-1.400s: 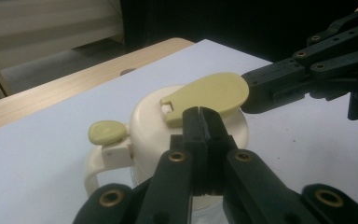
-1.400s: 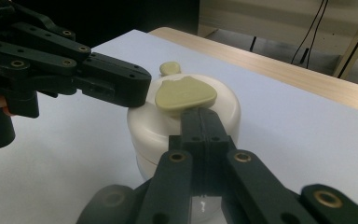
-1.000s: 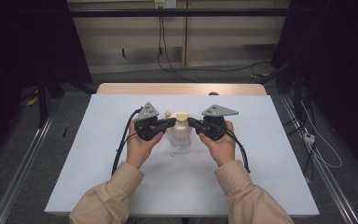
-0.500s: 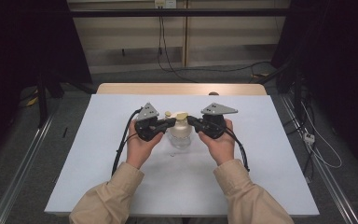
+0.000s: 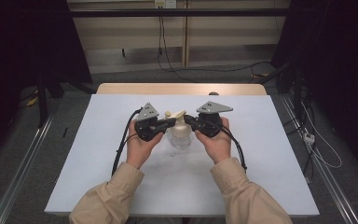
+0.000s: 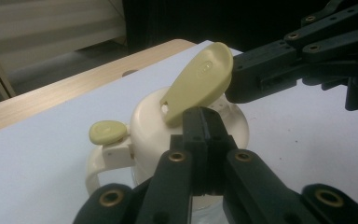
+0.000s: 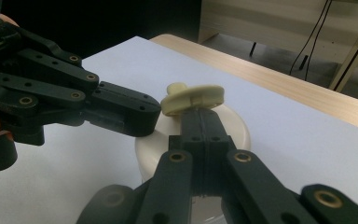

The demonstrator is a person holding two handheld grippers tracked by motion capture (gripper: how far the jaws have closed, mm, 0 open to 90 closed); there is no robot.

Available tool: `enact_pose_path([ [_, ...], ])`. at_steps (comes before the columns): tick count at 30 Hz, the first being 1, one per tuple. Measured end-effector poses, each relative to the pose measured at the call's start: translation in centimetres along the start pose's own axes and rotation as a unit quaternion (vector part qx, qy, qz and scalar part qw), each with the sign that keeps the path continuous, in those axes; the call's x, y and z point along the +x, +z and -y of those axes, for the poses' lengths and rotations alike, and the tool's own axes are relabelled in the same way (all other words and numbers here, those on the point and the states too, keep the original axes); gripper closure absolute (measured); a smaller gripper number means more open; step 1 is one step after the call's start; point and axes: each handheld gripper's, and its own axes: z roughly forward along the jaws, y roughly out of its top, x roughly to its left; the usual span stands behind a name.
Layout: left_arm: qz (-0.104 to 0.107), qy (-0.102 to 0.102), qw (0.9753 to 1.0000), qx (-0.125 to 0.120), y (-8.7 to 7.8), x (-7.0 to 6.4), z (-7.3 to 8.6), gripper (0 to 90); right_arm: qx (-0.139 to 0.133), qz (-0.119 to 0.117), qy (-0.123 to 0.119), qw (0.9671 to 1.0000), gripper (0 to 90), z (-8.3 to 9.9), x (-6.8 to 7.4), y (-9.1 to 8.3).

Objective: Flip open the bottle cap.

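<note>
Bottle [image 5: 180, 135] with a clear body and a cream cap [image 6: 154, 126] stands upright near the middle of the white table [image 5: 270, 154], between the person's two hands. On top of the cap a pale yellow-green flip lid [image 6: 200, 79] is raised and tilted, hinged at its lower end; a small button of the same colour [image 6: 106, 132] sits at the cap's edge above a cream carrying loop [image 6: 95, 170]

The left gripper [image 5: 168, 123] comes in from the bottle's left side. In the left gripper view its jaws are pressed together with no gap, their tips at the cap just below the raised lid; whether they pinch anything there I cannot tell

The right gripper [image 5: 189, 122] comes in from the opposite side. In the right gripper view its jaws are likewise closed flat against each other, and the lid lies just over their tips, touching or nearly so

The two grippers' tips stand just beside each other over the cap. Each gripper carries a grey three-cornered plate [image 5: 148, 111], and black cables [image 5: 121, 149] trail back along the forearms in tan sleeves [image 5: 107, 200]. A wooden edge [image 5: 182, 88] runs along the table's far side
</note>
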Motion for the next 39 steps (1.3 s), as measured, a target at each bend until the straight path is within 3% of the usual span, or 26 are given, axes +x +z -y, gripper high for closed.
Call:
enact_pose_path([
  [39,-0.003,0.002,1.0,-0.001,0.02,-0.12,0.03,90.0,-0.01,-0.002,0.008,0.9999,90.0,-0.54,0.05,0.33],
])
